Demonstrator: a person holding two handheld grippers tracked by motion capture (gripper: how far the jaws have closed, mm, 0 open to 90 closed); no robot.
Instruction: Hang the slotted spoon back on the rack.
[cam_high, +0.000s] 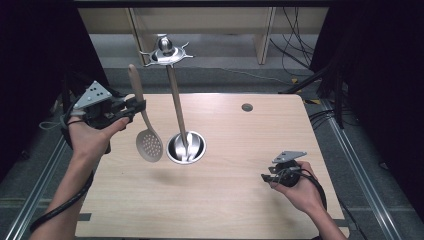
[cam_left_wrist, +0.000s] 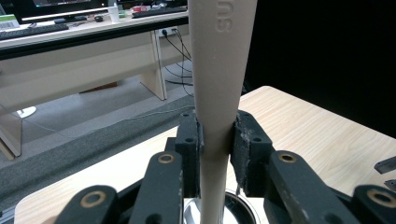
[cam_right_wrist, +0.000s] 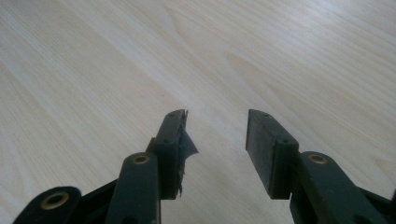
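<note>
The left gripper (cam_high: 131, 106) is lifted above the bench (cam_high: 235, 200) at about ten o'clock, its fingers (cam_left_wrist: 189, 140) clenched on the beige handle of a slotted spoon (cam_high: 144, 124). The spoon hangs nearly upright with a slight tilt, its handle tip above the grip and its round perforated head down, clear of the bench surface and just beside the round steel base of the utensil stand (cam_high: 185, 147). In the left gripper view the handle runs straight up between the two pads, pressed on both sides. The stand sits near the middle of the bench, a pale post rising from its base to a shiny hooked top at twelve o'clock. The right gripper (cam_high: 270, 173) is held low over the bench at about four o'clock, well apart from the stand; its fingers (cam_right_wrist: 264, 140) are released, with bare wood grain showing between them and nothing held.
</note>
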